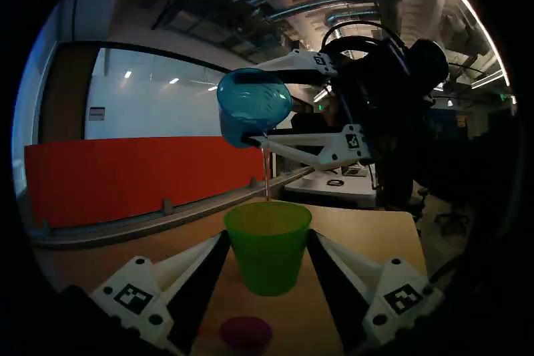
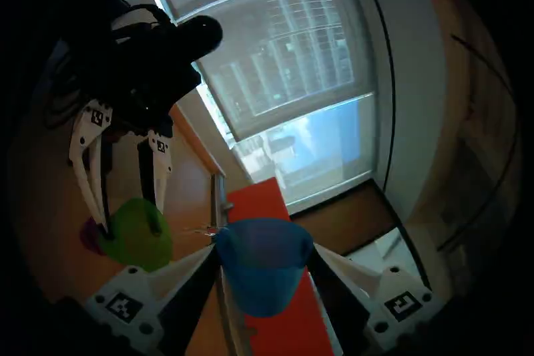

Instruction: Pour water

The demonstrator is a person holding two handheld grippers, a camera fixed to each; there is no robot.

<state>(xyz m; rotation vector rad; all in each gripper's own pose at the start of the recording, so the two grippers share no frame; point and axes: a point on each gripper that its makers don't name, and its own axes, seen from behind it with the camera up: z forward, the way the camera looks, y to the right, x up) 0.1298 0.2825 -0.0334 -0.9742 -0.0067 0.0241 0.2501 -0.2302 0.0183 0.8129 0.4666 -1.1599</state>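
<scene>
Right fingers (image 2: 180, 269) clamp tilted blue cup (image 1: 253, 105) mid-wall, stream (image 1: 266, 175) falling into green cup (image 1: 268, 256) gripped by left fingers (image 1: 180, 262) mid-surface (image 1: 374, 229), probably lifted; light, squashy plastic.

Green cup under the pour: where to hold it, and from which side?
Grip the green cup across its side wall below the rim, level from the side, as the left gripper does: it is upright, tapers downward, and its mouth must stay open.

We see a dim room, lit by a ceiling light strip (image 1: 467, 14) upper right; the window (image 2: 314, 145) glares, and edges bend strongly.
</scene>
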